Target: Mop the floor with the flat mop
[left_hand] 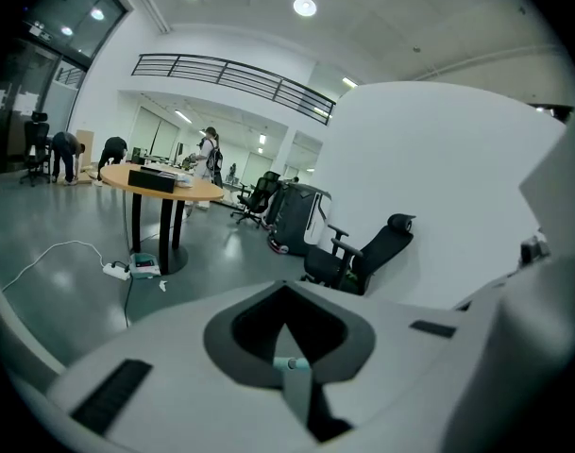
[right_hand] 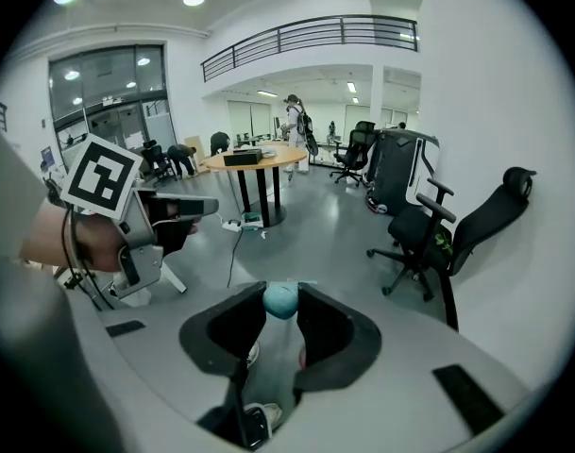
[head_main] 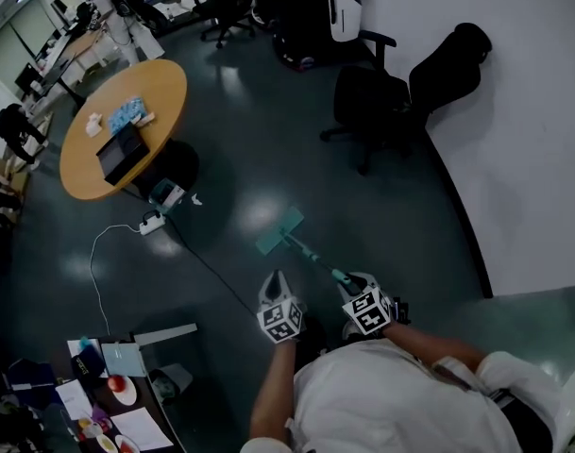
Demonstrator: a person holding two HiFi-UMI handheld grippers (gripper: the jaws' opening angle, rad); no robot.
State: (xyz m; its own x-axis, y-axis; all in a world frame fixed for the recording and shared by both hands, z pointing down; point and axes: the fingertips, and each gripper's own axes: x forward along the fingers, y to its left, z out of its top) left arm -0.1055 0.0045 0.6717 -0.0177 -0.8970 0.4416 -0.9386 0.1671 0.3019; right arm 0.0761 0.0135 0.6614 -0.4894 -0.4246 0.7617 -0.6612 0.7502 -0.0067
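Note:
In the head view the flat mop lies on the dark floor with its teal head ahead of me, and its thin handle slants back to my right gripper. In the right gripper view the jaws of that gripper are shut on the handle's rounded teal end. My left gripper hangs just left of the handle, apart from it. Its fingers meet at a point with nothing held. It also shows from the right gripper view, where the left gripper points forward.
A round wooden table with a laptop stands far left. A white power strip and its cables trail over the floor beneath it. Black office chairs sit by the white wall. A cluttered desk is near left.

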